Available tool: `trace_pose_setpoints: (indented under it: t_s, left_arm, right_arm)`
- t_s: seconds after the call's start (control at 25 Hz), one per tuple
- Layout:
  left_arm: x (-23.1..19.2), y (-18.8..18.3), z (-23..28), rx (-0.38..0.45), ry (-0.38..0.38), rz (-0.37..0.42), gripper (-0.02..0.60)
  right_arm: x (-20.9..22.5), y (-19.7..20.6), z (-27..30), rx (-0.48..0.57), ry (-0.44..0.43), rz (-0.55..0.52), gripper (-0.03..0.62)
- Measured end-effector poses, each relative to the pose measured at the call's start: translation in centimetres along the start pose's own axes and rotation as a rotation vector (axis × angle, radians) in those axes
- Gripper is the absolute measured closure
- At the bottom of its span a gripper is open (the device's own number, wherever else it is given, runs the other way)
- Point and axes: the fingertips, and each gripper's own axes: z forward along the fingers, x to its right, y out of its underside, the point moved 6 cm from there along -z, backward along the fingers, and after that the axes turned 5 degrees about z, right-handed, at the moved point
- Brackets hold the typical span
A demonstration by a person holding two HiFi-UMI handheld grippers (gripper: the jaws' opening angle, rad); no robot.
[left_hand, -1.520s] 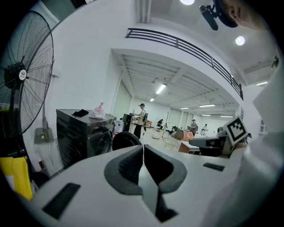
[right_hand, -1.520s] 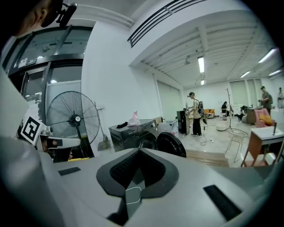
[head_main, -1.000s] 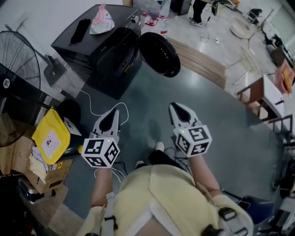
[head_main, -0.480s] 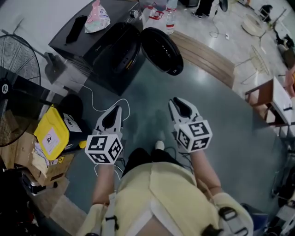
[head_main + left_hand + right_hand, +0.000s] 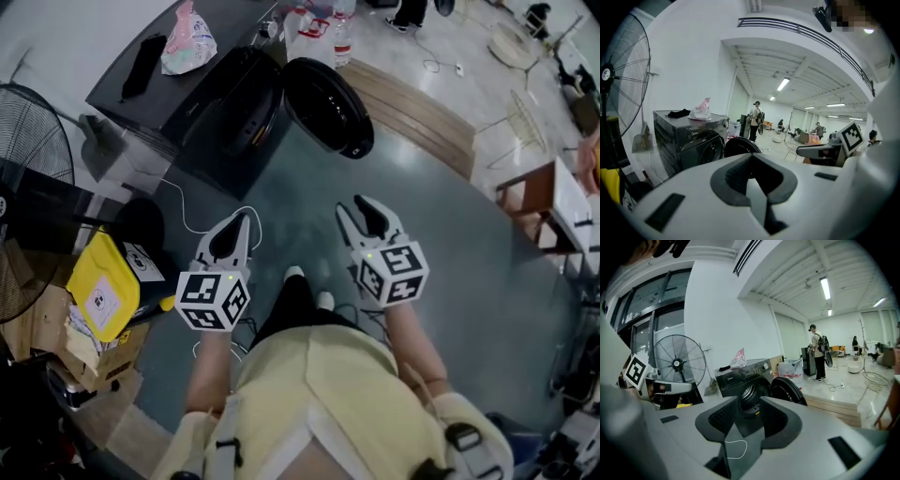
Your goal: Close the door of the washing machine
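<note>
beside the drum [image 5: 248,112], door [image 5: 328,106] upright, outward

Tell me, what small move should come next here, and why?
Probably carry the right gripper forward toward the door. That door of the washing machine hangs wide open, and the gripper, whose empty jaws have just been opening, is well short of it.

I log this as an open-plan lab hall: ceiling strip lights [image 5: 783,84], polished floor [image 5: 441,244], pedestal fan [image 5: 677,364], cardboard boxes [image 5: 89,361], freestanding washing machine [image 5: 202,89].
</note>
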Motion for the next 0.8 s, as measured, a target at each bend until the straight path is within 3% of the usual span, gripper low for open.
trace_pose_setpoints:
  t_s: [0.48, 0.8]
  left_arm:
    - [-6.0, -1.2, 6.9, -0.028, 0.096, 0.008, 0.572]
    - [-6.4, -0.9, 10.9, -0.059, 0.098, -0.020, 0.572]
  right_arm:
    - [0.9, -3.0, 6.9, 0.014, 0.075, 0.035, 0.467]
    - [5.8, -2.8, 8.9, -0.012, 0.140, 0.058, 0.462]
